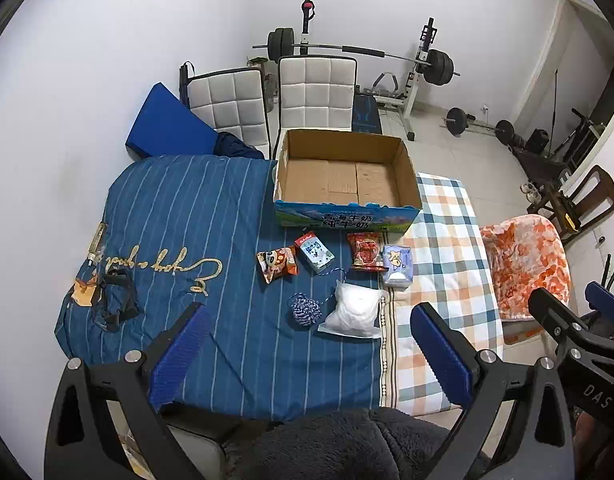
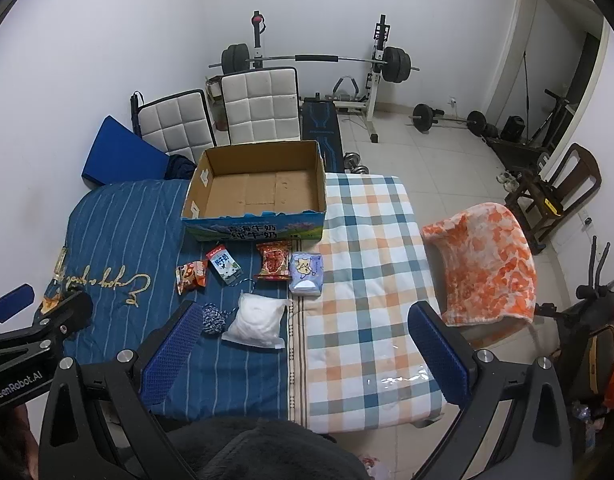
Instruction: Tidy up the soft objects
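Note:
An empty cardboard box [image 1: 343, 176] [image 2: 259, 188] stands at the far side of a cloth-covered table. In front of it lie an orange snack bag [image 1: 276, 264] [image 2: 190, 275], a small milk pack [image 1: 314, 257] [image 2: 225, 266], a red snack bag [image 1: 365, 251] [image 2: 273, 265], a pale tissue pack [image 1: 395, 266] [image 2: 306, 273], a blue-white yarn ball [image 1: 304, 309] [image 2: 214, 318] and a white cotton bag [image 1: 353, 313] [image 2: 257, 320]. My left gripper [image 1: 307, 344] and right gripper [image 2: 307, 340] are both open and empty, held above the table's near edge.
A blue striped cloth [image 1: 179, 216] covers the table's left half, a checked cloth [image 2: 367, 248] the right. A black strap and small bottle [image 1: 107, 300] lie at the left. An orange blanket [image 2: 483, 268] drapes a chair on the right. White chairs [image 1: 267, 100] and weights stand behind.

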{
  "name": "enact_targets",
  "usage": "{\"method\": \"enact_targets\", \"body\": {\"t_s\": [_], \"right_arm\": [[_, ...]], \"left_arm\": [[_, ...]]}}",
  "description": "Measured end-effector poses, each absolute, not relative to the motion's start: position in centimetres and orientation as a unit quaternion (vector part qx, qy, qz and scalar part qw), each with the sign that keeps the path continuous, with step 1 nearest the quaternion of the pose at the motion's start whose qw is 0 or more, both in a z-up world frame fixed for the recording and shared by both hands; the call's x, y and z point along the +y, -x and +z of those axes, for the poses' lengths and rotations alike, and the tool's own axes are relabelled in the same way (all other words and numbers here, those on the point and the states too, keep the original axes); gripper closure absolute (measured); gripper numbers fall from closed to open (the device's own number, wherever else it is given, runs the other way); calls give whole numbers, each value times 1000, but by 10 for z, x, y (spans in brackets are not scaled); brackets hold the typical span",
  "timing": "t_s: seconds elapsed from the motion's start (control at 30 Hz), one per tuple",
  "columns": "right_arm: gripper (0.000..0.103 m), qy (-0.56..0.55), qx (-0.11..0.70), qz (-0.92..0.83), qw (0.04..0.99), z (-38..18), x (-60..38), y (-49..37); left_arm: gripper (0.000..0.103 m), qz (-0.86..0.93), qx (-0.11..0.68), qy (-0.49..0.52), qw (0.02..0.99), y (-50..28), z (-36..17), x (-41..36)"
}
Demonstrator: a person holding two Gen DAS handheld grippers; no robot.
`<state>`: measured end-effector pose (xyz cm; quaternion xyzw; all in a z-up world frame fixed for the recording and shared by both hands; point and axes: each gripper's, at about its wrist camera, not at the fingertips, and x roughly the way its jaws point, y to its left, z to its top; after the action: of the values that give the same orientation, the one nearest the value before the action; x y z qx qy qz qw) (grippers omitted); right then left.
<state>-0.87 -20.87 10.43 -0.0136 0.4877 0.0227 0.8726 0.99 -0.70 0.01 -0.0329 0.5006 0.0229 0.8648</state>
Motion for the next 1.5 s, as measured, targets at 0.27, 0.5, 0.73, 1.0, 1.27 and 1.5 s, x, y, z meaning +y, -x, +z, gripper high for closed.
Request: {"method": "enact_targets", "body": {"t_s": [0.27, 0.5, 0.73, 1.0, 1.27, 1.5], "right_arm": [[0, 13, 486, 22, 874, 104, -208, 13], [0, 9, 482, 18, 876, 112, -206, 7], [0, 5, 481, 19, 877, 115, -208, 4], [0, 4, 480, 18, 877, 116, -208, 4], [0, 3, 479, 20, 877, 116, -209, 5], [0, 3, 478, 19, 878, 116, -209, 5]], "left_arm": [[0, 22, 501, 35, 864, -10, 0, -7], [0, 22, 499, 37, 866, -14, 1, -6], [0, 23, 498, 38, 866, -16, 2, -5], [0, 23, 498, 36, 866, -17, 3, -2], [0, 23, 498, 36, 866, -17, 4, -3], [0, 25, 496, 38, 867, -16, 4, -4]]}}
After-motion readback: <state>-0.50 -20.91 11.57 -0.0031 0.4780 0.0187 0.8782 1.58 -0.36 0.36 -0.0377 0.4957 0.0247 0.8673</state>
